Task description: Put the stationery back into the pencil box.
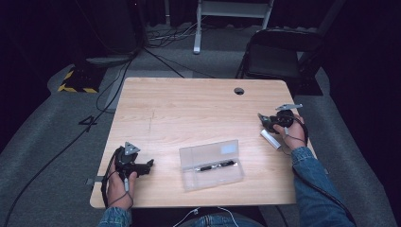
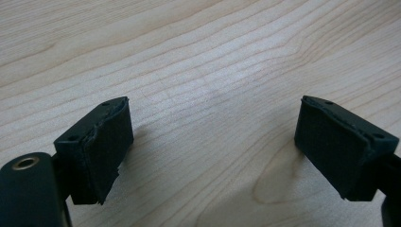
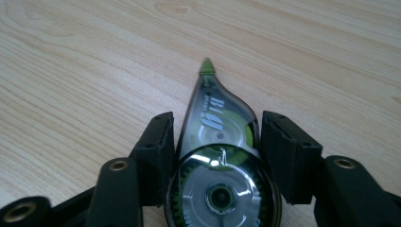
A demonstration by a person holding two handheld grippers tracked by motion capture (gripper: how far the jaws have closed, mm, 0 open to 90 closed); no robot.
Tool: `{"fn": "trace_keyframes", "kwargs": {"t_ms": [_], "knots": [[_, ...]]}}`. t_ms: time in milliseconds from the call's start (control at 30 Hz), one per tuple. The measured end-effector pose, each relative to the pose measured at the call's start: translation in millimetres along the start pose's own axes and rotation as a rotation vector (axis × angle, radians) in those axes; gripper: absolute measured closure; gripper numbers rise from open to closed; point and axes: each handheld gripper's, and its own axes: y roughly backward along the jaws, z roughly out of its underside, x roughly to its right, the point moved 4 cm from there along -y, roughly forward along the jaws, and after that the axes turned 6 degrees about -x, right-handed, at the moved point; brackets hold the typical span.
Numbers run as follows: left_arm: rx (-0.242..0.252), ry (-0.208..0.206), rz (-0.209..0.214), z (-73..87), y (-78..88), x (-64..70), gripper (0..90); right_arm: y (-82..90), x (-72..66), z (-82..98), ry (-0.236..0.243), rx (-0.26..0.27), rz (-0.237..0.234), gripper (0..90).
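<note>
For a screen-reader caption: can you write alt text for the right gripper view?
A clear correction tape dispenser with green parts lies on the pale wooden table, its green tip pointing away, between the two black jaws of the right claw, which closely flank its sides.

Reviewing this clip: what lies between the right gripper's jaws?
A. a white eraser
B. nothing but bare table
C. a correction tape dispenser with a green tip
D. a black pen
C: the right gripper view has the correction tape dispenser, clear-bodied with a green tip, sitting between the jaws of the right gripper.
</note>
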Motion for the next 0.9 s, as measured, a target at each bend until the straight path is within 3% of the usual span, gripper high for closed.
{"fn": "trace_keyframes", "kwargs": {"t_ms": [200,900], "knots": [[0.000,0.000,0.000,0.0,0.0,0.0,12.7,1.0,-0.2,-0.7,0.010,-0.009,0.008,49.0],[-0.003,-0.001,-0.001,-0.9,-0.7,-0.3,11.9,20.3,-1.1,-1.7,-0.024,-0.003,0.014,51.7]]}}
